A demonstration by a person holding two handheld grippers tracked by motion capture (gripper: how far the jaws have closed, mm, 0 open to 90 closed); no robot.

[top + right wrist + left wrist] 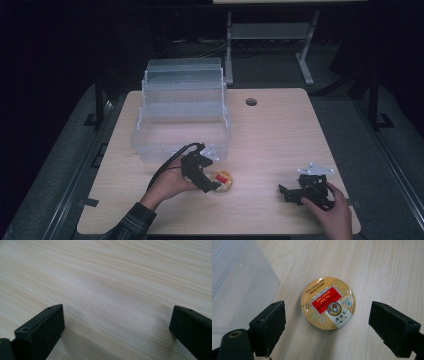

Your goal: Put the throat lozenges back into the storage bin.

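Note:
A round gold tin with a red label (328, 303) lies flat on the wooden table (280, 135), just in front of the clear bin. My left gripper (327, 327) hovers over the tin (222, 181), open, with one jaw on each side and a gap to both. In the high view the left gripper (209, 181) is held by a hand in a plaid sleeve. My right gripper (116, 327) is open above bare wood, nothing between its jaws. It sits near the table's front right (292, 192), held by the other hand.
A clear plastic storage bin (182, 115) with tiered trays stands at the back left of the table; its corner (239, 287) is beside the tin. A cable hole (251, 102) lies near the far edge. Desk legs (305, 55) stand behind the table.

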